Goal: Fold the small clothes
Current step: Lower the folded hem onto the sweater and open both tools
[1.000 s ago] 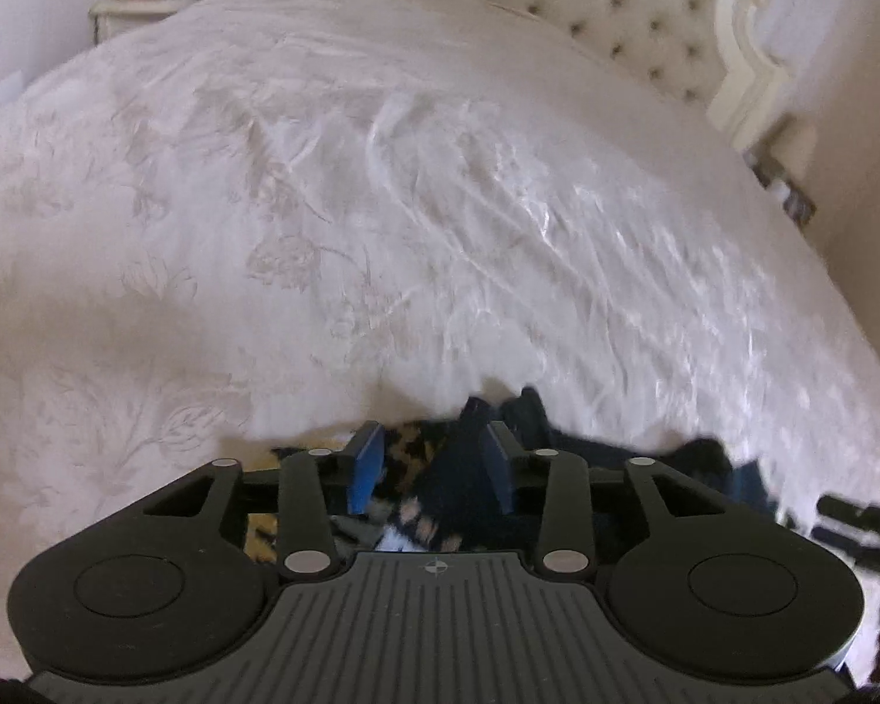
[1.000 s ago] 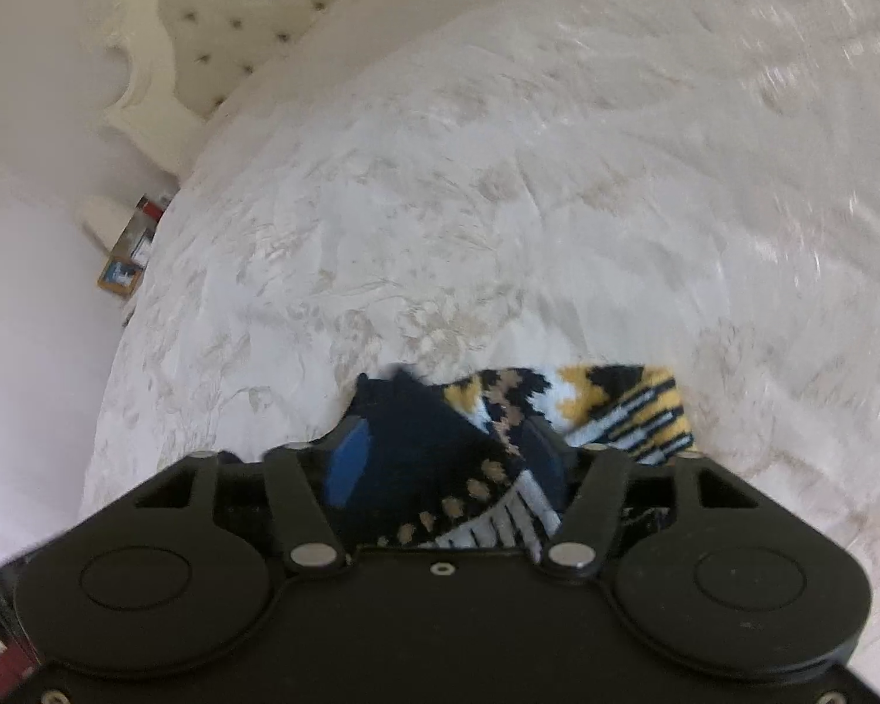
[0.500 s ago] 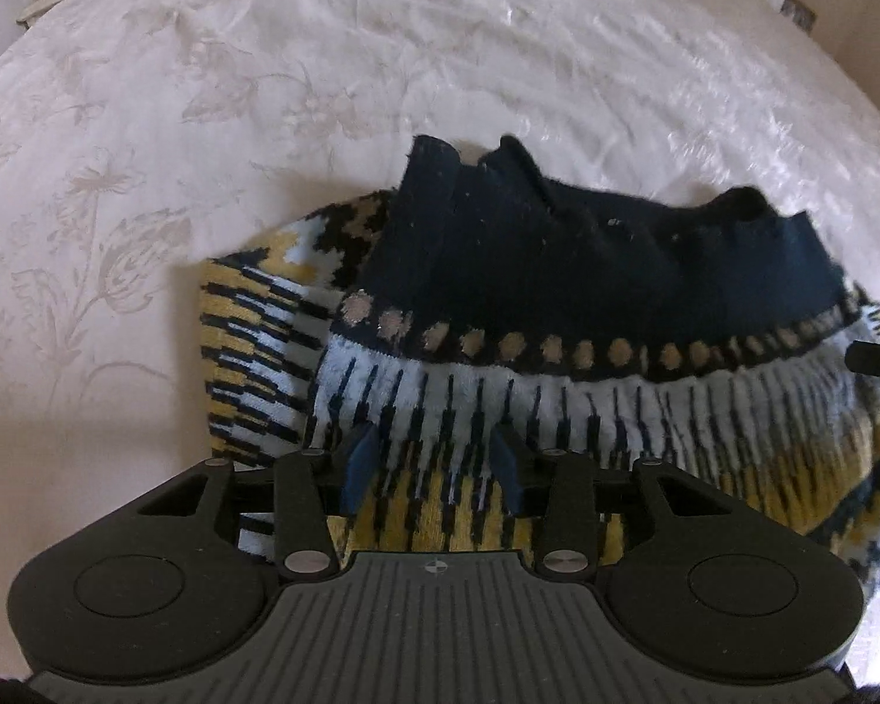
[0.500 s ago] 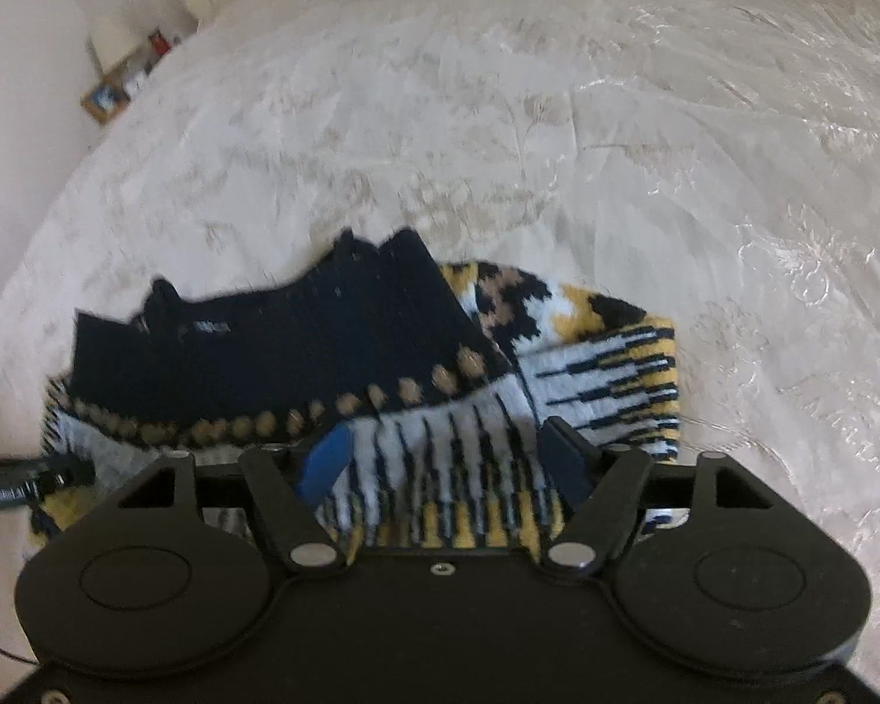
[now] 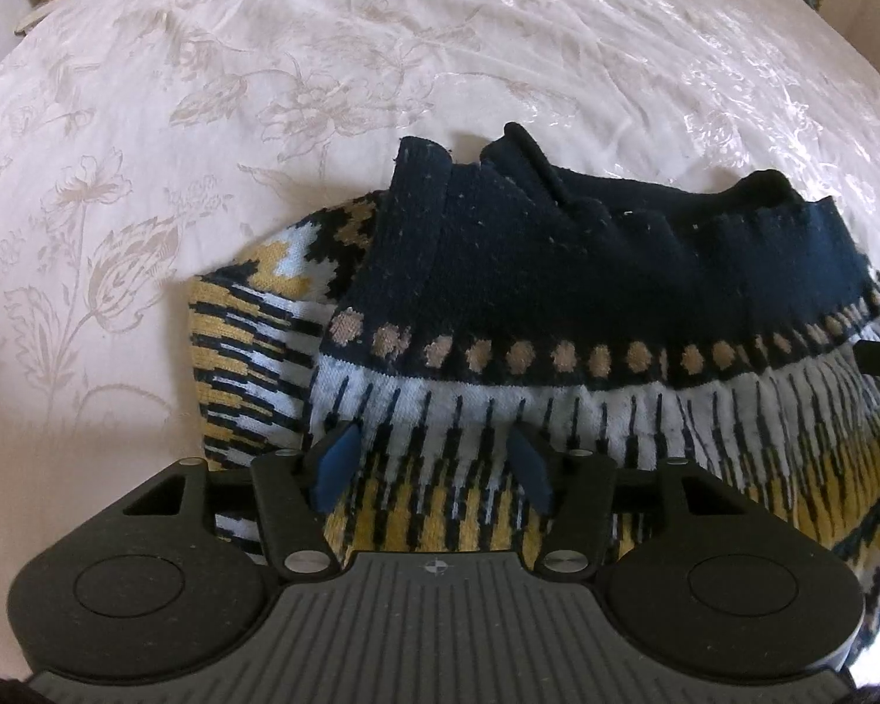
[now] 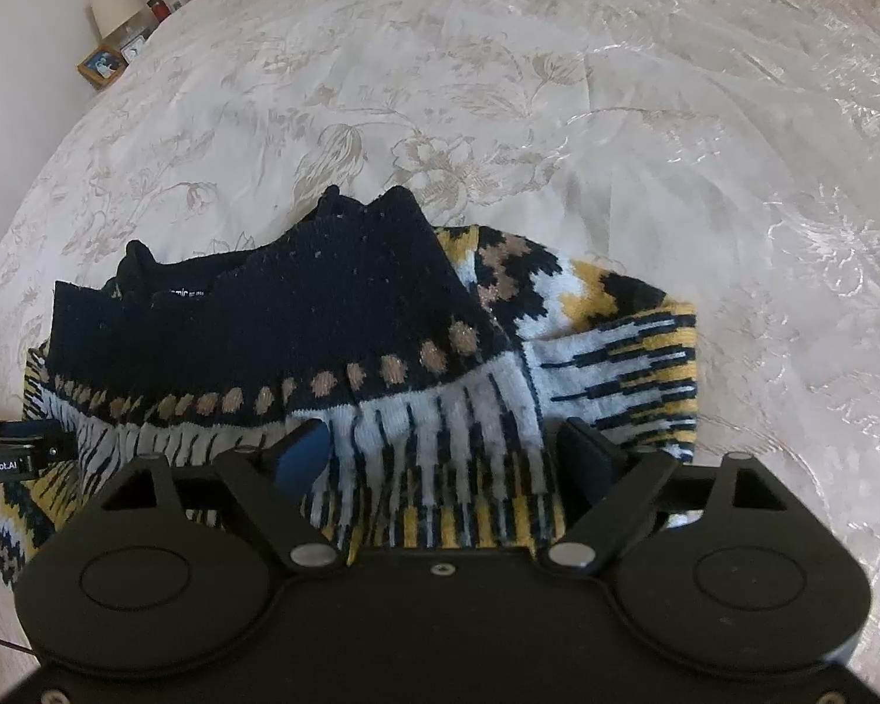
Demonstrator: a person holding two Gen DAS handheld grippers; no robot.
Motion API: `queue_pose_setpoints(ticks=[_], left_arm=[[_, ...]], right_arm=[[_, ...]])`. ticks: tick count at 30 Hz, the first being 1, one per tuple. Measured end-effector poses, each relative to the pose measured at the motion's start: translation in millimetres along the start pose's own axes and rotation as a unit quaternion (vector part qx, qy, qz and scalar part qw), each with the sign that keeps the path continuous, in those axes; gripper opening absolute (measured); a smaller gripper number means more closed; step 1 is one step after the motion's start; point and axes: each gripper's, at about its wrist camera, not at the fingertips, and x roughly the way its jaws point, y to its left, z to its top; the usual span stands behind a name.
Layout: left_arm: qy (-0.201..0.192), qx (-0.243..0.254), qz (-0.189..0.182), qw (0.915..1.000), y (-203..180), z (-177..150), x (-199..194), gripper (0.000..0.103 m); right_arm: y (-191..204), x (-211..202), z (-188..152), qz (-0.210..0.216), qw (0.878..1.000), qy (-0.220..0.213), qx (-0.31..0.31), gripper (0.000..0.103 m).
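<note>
Through the left wrist camera I see my left gripper (image 5: 431, 463) with its blue pads parted fairly wide over the patterned sweater (image 5: 557, 317); the knit lies between and under them, and nothing is pinched that I can make out. The sweater sits folded on the white floral bedspread (image 5: 264, 88), navy band away from me. At the right edge a black piece of the other gripper pokes in.

Through the right wrist camera, my right gripper (image 6: 446, 457) is spread wider still, straddling the white-and-yellow knit without closing on it. Only here do I see a folded sleeve (image 6: 604, 340) jutting right, a lamp (image 6: 111, 3) and a framed photo (image 6: 101, 66) beyond the bed.
</note>
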Motion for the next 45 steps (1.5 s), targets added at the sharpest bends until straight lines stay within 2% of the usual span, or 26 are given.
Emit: queue_pose_setpoints(ticks=[2, 3, 5, 6, 10, 13, 15, 16, 17, 18, 20, 21, 22, 27, 32, 35, 36, 37, 38, 39, 43, 45], left_arm=[[-0.001, -0.001, 0.000, 1.0000, 0, 1, 1, 0.056], [-0.002, -0.001, 0.000, 1.0000, 0, 1, 2, 0.057], [-0.003, -0.001, 0.001, 1.0000, 0, 0, 1, 0.057], [-0.004, 0.000, 0.002, 1.0000, 0, 0, 2, 0.057], [-0.005, -0.001, 0.000, 1.0000, 0, -1, 0, 0.057], [-0.007, 0.001, -0.001, 1.0000, 1, -4, 0, 0.058], [-0.007, -0.001, -0.001, 1.0000, 2, -5, 0, 0.058], [-0.007, -0.002, -0.002, 1.0000, 3, -5, 0, 0.058], [-0.007, -0.002, -0.004, 1.0000, 4, -5, -1, 0.058], [-0.007, -0.004, -0.007, 0.9999, 5, -5, -2, 0.058], [-0.008, -0.015, -0.020, 0.9997, 10, -4, -6, 0.058], [-0.009, -0.022, -0.028, 0.9993, 12, -2, -10, 0.058], [-0.016, -0.028, -0.036, 0.9988, 15, 0, -15, 0.058], [-0.044, -0.029, -0.041, 0.9978, 19, 20, -23, 0.058], [-0.030, -0.037, -0.029, 0.9985, 22, 41, -2, 0.057], [-0.013, -0.043, -0.041, 0.9982, 24, 45, 9, 0.056], [-0.010, -0.045, -0.043, 0.9980, 25, 45, 11, 0.052], [-0.008, -0.047, -0.045, 0.9978, 27, 46, 11, 0.038], [-0.008, -0.046, -0.046, 0.9978, 29, 47, 12, 0.030], [-0.013, -0.042, -0.041, 0.9982, 30, 47, 10, 0.010], [-0.039, 0.000, -0.008, 0.9992, 25, 51, 4, 0.009], [-0.031, 0.006, 0.004, 0.9995, 22, 54, 11, 0.009]], right_arm=[[0, 1, 1, 0.000, 1.000, 0.001, -0.001, 0.087], [0, 1, 2, -0.004, 1.000, 0.002, -0.004, 0.080], [3, 0, 5, -0.006, 1.000, 0.009, -0.015, 0.034], [5, -1, 7, 0.001, 1.000, 0.012, -0.023, 0.022], [16, -8, 16, -0.020, 0.996, 0.001, -0.089, 0.012], [3, -4, 19, -0.058, 0.997, -0.005, -0.053, 0.012], [-1, 2, 18, -0.050, 0.998, 0.006, -0.027, 0.013], [1, 3, 17, -0.048, 0.998, 0.006, -0.030, 0.017], [3, 2, 16, -0.045, 0.998, 0.003, -0.036, 0.027], [5, 0, 15, -0.045, 0.998, 0.000, -0.039, 0.029], [4, -6, 14, -0.033, 0.999, -0.006, -0.037, 0.040], [2, -9, 14, -0.030, 0.999, -0.009, -0.035, 0.052], [0, -12, 15, -0.027, 0.999, -0.014, -0.033, 0.060], [-7, -18, 17, -0.014, 0.999, -0.022, -0.026, 0.064], [-9, -12, 14, -0.002, 1.000, -0.014, -0.014, 0.067], [-9, -11, 12, 0.004, 1.000, -0.009, -0.015, 0.068], [-9, -10, 11, 0.004, 1.000, -0.007, -0.015, 0.068], [-9, -10, 10, 0.005, 1.000, -0.005, -0.016, 0.068], [-10, -10, 9, 0.005, 1.000, -0.005, -0.015, 0.068], [-10, -9, 8, 0.006, 1.000, -0.004, -0.015, 0.068], [-6, -8, 7, 0.000, 0.999, -0.006, -0.032, 0.068], [-3, -6, 8, -0.034, 0.998, -0.014, -0.056, 0.066]])
